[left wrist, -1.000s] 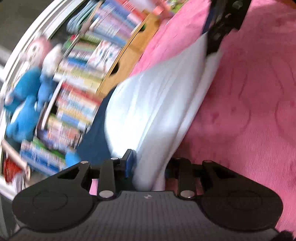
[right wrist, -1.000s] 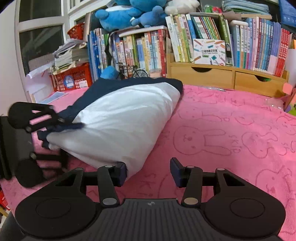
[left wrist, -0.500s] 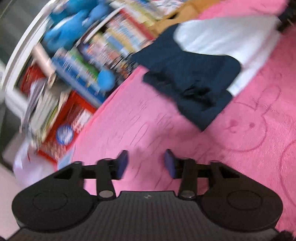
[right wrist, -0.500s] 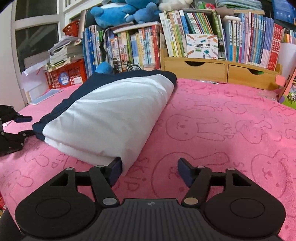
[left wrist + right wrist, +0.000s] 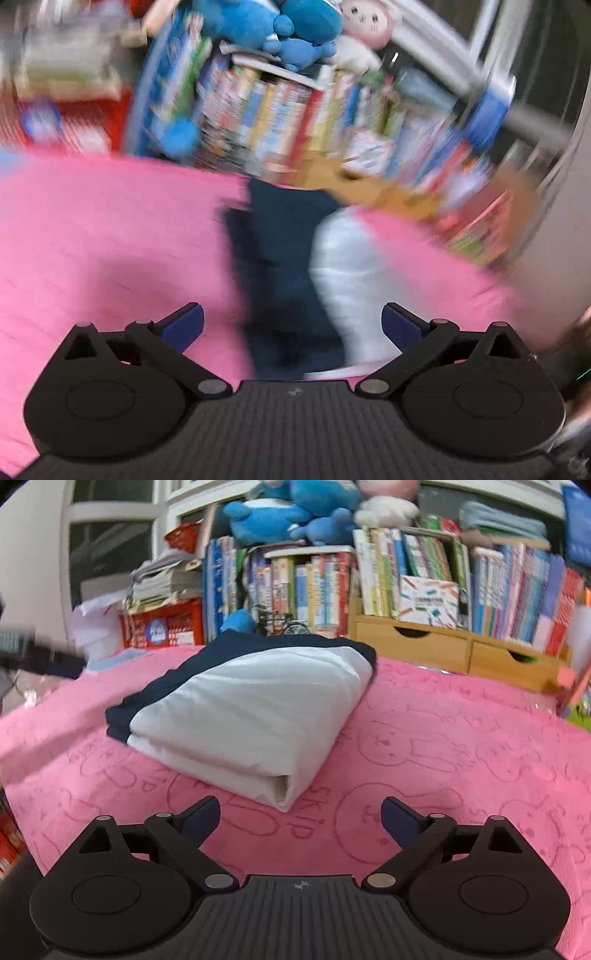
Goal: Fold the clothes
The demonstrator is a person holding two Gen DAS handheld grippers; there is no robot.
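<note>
A folded white and navy garment [image 5: 255, 709] lies on the pink rabbit-print cloth [image 5: 461, 760]. My right gripper [image 5: 301, 819] is open and empty, just in front of the garment's near corner, not touching it. In the left wrist view the picture is blurred; the same garment [image 5: 314, 258] lies ahead, navy part left, white part right. My left gripper [image 5: 291, 323] is open and empty, its fingers wide apart just short of the garment. Its blurred dark shape [image 5: 37, 657] shows at the far left of the right wrist view.
A wall of books [image 5: 424, 576] with plush toys [image 5: 295, 513] on top stands behind the cloth. Wooden drawers [image 5: 461, 650] sit at the back right, a red crate [image 5: 162, 624] with papers at the back left. A small toy bicycle [image 5: 280, 624] stands behind the garment.
My left gripper let go of the garment, opened wide and swung round to face it end-on. My right gripper opened wider and drew back a little. The garment now lies flat, folded.
</note>
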